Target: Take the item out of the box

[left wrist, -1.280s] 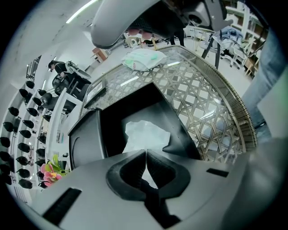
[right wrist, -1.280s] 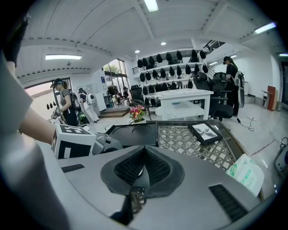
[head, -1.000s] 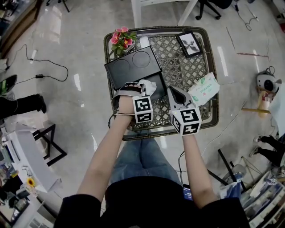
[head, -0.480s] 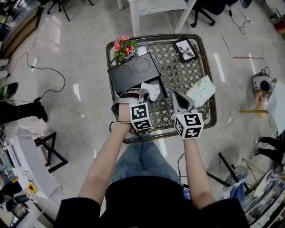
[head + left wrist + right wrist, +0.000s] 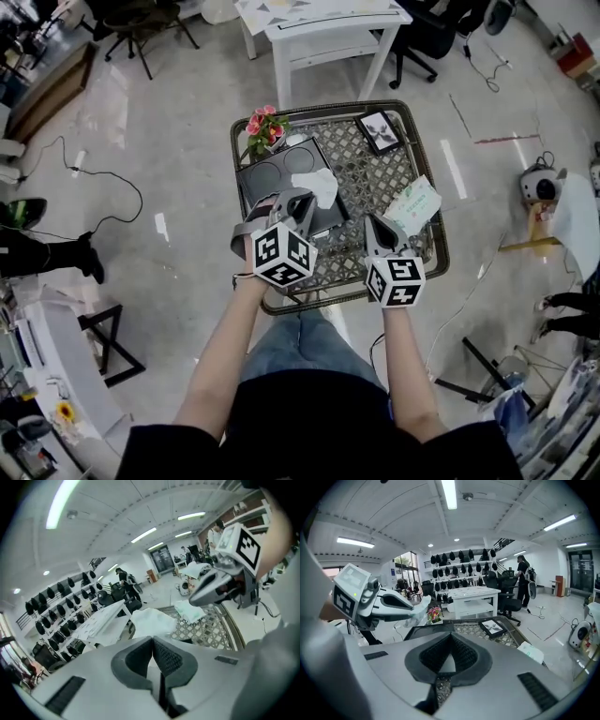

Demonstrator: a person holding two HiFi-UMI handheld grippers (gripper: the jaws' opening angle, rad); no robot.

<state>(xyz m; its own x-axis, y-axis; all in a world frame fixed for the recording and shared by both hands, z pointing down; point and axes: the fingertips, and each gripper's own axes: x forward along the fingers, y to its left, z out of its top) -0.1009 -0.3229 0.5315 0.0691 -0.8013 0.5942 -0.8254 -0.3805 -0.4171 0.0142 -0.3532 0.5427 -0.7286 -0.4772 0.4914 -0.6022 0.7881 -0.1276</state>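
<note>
A black box (image 5: pixel 279 180) lies open on the left of the metal lattice table (image 5: pixel 439 246). My left gripper (image 5: pixel 306 199) is shut on a crumpled white paper item (image 5: pixel 322 186) and holds it in the air above the box. In the left gripper view the white item (image 5: pixel 149 620) sticks out past the closed tips (image 5: pixel 153 640). The right gripper view shows the same item (image 5: pixel 420 605) hanging from the left jaws over the box (image 5: pixel 427 631). My right gripper (image 5: pixel 373 226) hovers over the table's near right part, shut (image 5: pixel 451 637), with nothing held.
A pot of pink flowers (image 5: pixel 263 127) stands at the table's far left corner, beside a framed picture (image 5: pixel 379 129) at the far right. A green-and-white tissue pack (image 5: pixel 411 203) lies at the right edge. A white table (image 5: pixel 319 26) and office chairs stand beyond.
My left gripper has risen and rolled, lifting the white item up out of the box. The right gripper has risen a little. The table looks smaller and farther off.
</note>
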